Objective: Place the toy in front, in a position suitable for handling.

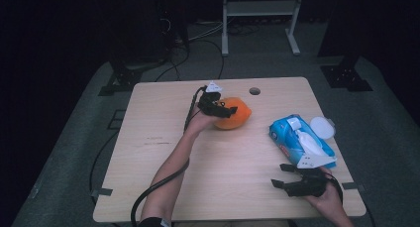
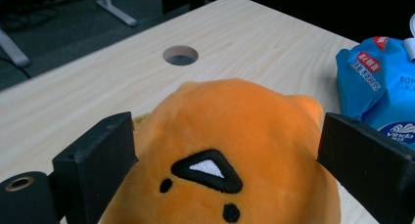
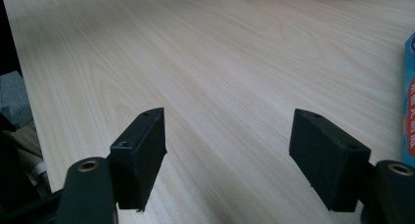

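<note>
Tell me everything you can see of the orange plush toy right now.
The orange plush toy is a soft, rounded, fuzzy-looking figure with a stitched face: two small black dots and a black triangle with a white centre. It lies on the wooden table, toward the far middle, short of the round hole and left of the blue wipes pack. The left claw straddles it, jaws standing on either side of its body; whether the pads already press in, I cannot tell.
</note>
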`<state>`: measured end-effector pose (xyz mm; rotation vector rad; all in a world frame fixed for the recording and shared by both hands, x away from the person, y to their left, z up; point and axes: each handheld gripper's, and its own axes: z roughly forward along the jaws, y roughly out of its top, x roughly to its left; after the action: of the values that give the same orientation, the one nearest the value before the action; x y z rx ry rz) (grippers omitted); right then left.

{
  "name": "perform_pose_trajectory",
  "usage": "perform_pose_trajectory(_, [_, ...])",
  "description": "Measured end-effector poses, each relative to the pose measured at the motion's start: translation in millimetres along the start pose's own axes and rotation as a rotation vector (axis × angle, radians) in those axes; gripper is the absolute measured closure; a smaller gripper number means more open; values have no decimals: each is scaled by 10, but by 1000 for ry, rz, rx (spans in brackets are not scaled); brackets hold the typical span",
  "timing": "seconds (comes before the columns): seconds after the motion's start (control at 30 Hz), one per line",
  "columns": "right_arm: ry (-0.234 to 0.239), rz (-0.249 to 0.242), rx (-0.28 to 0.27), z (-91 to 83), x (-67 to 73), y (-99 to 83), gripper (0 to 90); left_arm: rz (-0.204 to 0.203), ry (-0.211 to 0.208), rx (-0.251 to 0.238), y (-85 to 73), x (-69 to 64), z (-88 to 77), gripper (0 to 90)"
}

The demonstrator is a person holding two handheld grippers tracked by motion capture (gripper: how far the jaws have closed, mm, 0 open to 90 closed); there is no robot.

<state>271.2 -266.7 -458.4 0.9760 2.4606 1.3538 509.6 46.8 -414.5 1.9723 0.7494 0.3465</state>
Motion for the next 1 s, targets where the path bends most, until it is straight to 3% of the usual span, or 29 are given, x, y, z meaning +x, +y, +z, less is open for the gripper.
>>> perform_pose_trajectory(0.13, [-1, -1, -7, -6, -1, 5, 285, -23, 1, 39, -100, 4, 122, 66])
perform_pose_trajectory(0.2, [14, 15, -18, -15, 2, 7, 286, -16, -5, 31, -145, -13, 144, 66])
perform_pose_trajectory(0.5, [7, 4, -23, -5, 25, 20, 297, -48, 3, 45, -204, -10, 112, 103])
perform_pose_trajectory(0.73, [-11, 9, -26, -16, 14, 18, 307, -17, 37, 64, -170, -41, 95, 172])
perform_pose_trajectory(0.97, [-12, 13, -36, -31, 6, 27, 307, -7, 35, 84, -121, -39, 92, 276])
perform_pose_trajectory(1.0, [-13, 10, -36, -29, 7, 26, 307, 10, 34, 98, -99, -42, 85, 314])
